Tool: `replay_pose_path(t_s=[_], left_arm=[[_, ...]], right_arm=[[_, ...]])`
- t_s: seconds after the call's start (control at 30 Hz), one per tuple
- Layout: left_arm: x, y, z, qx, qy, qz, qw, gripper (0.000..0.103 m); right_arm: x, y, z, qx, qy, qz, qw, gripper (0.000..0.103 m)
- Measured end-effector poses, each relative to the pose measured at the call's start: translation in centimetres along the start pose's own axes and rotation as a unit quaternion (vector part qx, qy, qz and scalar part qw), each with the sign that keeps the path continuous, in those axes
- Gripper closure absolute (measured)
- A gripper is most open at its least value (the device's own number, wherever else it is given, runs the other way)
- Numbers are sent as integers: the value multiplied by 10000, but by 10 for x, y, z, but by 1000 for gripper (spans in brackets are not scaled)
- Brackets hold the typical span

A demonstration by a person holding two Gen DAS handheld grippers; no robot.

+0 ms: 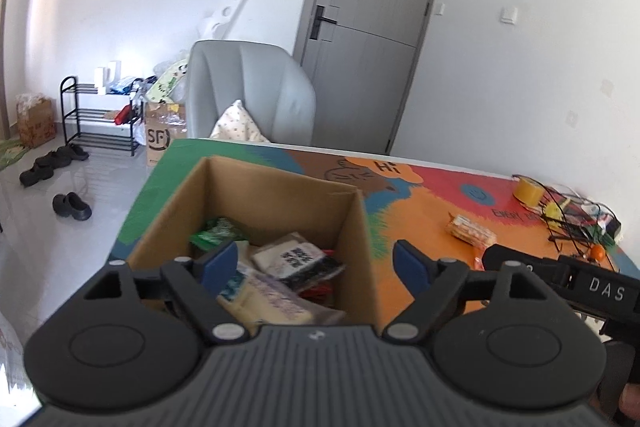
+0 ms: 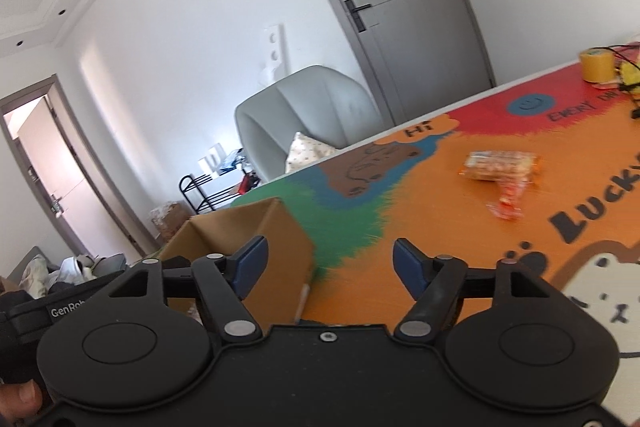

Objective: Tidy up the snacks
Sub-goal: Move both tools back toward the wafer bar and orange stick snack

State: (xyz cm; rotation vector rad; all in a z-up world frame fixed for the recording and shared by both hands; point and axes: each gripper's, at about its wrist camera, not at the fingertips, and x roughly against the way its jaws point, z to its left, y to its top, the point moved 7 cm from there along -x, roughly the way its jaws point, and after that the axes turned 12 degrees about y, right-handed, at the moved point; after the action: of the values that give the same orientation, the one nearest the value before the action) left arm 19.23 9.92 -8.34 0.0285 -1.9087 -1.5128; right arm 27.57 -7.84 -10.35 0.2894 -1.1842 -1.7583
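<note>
An open cardboard box stands on the colourful table mat and holds several snack packets. My left gripper is open and empty just above the box's near side. A clear pack of biscuits and a small orange packet lie on the mat to the right of the box. In the right wrist view the box is at lower left, the biscuit pack and the orange packet lie ahead on the right. My right gripper is open and empty above the mat.
A yellow tape roll and a tangle of cables with small items sit at the table's far right. A grey armchair stands behind the table. The right gripper's body shows to the right of the box.
</note>
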Motion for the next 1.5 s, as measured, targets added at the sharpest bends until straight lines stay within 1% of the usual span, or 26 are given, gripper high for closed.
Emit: replay_pose_path(t_s=[0.27,0.53,0.73,0.93,1.03,1.17,1.3,1.5], left_arm=[[-1,-7,-37,-211,-125,7,9997,11],[-4,-11,-61,-252,-252,56,9993,9],[-5,-12,-80,-351,-321,43,9989,9],[-12,-20,-97,-428,-400,76,9983,9],[-16,-24,-109,-478,-511,126,9975,9],[-24,-29,-125,-618,-606,116,9962,9],[-36,-30,-138,-645,-691,189,9953,10],[-56,-30,-161,-729,-830,309,9934,11]], right_arm=[[28,1,-33,-119,-295,-123,9994,21],[50,0,-58,-212,-514,-204,9982,11],[63,-1,-78,-274,-645,-283,9971,6],[70,-5,-102,-412,-774,-320,9956,6],[70,-6,-112,-450,-833,-342,9949,7],[66,-7,-126,-567,-852,-295,9943,13],[60,-7,-138,-642,-873,-257,9938,20],[52,-1,-157,-753,-904,-228,9928,23]])
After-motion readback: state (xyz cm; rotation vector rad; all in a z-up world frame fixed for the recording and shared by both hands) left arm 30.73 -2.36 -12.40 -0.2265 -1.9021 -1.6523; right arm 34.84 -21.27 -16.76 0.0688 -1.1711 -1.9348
